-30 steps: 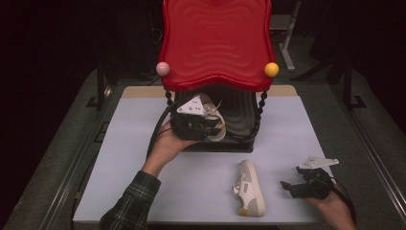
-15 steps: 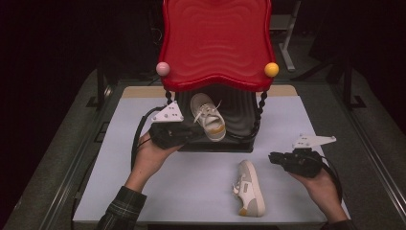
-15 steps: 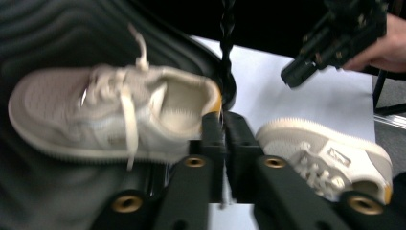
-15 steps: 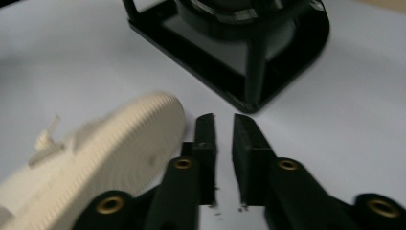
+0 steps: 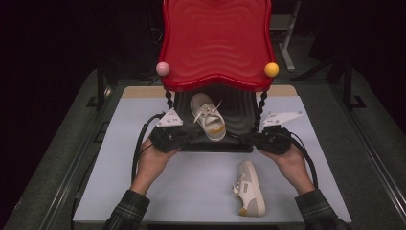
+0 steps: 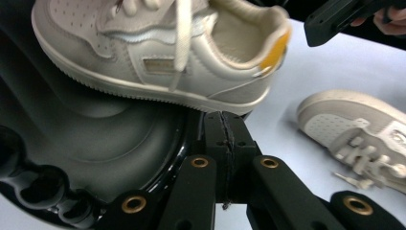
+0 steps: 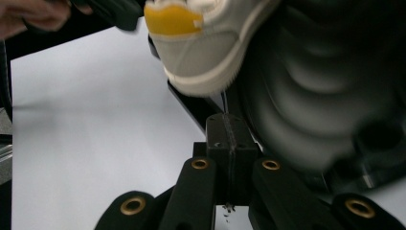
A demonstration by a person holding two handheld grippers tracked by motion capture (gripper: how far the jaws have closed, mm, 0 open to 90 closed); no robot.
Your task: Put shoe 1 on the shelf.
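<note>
Two grippers, the left gripper (image 5: 184, 138) and right gripper (image 5: 256, 139), are sitting with jaws together at the black tray's (image 5: 218, 146) front rim, where the shoe (image 5: 208, 117) is overhanging toward 6 o'clock and risking sliding off if jostled.

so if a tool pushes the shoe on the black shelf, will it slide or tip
The shoe on the black shelf would probably slide rather than tip: it sits low on a flat sole. Its heel overhangs the shelf's front edge in the left gripper view, so a forward push could drop it onto the table. Its loose lace looks floppy and might snag.
</note>
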